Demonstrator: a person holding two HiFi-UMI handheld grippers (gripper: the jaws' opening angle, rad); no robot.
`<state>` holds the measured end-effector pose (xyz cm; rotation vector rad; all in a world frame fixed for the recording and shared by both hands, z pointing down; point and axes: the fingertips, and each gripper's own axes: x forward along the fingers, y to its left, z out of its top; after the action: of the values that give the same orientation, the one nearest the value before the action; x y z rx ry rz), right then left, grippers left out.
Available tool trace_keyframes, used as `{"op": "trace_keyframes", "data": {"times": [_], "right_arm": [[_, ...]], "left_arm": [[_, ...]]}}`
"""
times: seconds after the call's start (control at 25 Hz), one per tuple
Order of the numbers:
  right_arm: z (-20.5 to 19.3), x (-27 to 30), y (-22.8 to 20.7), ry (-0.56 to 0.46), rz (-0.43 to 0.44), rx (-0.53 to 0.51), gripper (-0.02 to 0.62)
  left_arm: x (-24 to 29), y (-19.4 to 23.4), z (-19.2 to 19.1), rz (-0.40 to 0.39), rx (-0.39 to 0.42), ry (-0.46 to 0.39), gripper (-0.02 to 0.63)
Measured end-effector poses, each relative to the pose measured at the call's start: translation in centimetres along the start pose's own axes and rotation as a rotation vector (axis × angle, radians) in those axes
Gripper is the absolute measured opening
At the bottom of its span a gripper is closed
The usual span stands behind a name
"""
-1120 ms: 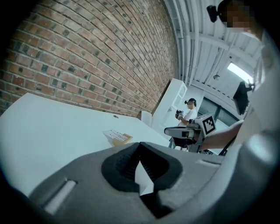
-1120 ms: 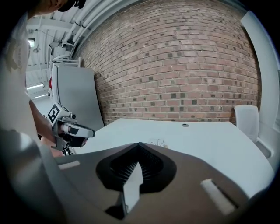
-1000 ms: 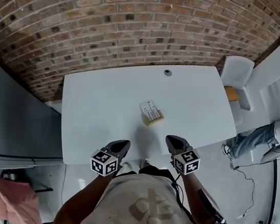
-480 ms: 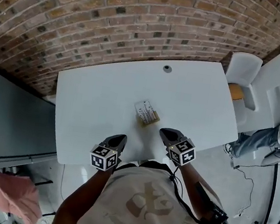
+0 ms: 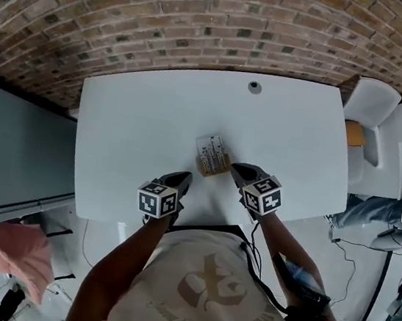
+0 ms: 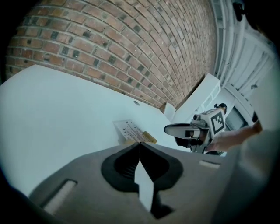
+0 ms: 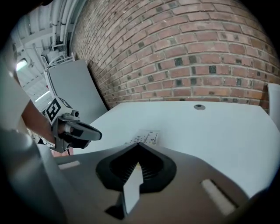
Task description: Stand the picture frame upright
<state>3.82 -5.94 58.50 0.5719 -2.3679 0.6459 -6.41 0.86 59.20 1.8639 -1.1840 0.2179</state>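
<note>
We hold both tools low over the near edge of the white table [image 5: 131, 131], tips pointing away from us toward the brick wall [image 5: 206, 16]. The left hand-held gripper [image 5: 186, 178] is clenched with its jaws pressed together and nothing between them, and the right hand-held gripper [image 5: 237, 169] is clenched the same way, also empty. The picture frame [image 5: 213, 155] lies on the table between the two tips and slightly beyond them, its pale printed face up and its tan edge turned toward us. Our right tip sits just beside the frame's near right corner, with a thin gap showing in the left gripper view. Our left tip is near the frame's near left corner, clearly apart from it, closer to the table's edge
</note>
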Motion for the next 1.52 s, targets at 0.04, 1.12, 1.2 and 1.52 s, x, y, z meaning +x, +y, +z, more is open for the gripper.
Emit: {"op": "trace_keyframes", "data": {"times": [0.04,1.12,1.2,1.52], "right_arm": [[0.0,0.4,-0.5,0.016,0.000,-0.001,0.008],[-3.7,7.9,-3.1,0.456,0.163,0.319,0.157],[-3.8,7.9,-3.2,0.462,0.164,0.328,0.156],[-3.8,7.7,-3.2,0.464,0.141,0.311,0.133]], "left_arm": [[0.5,0.2,0.3,0.007,-0.012,-0.001,0.013],[8.9,2.9,-1.9,0.157,-0.401,0.308,0.222],[9.0,2.7,-2.1,0.153,-0.413,0.318,0.199],[8.9,2.4,-2.1,0.168,-0.395,0.325,0.162]]}}
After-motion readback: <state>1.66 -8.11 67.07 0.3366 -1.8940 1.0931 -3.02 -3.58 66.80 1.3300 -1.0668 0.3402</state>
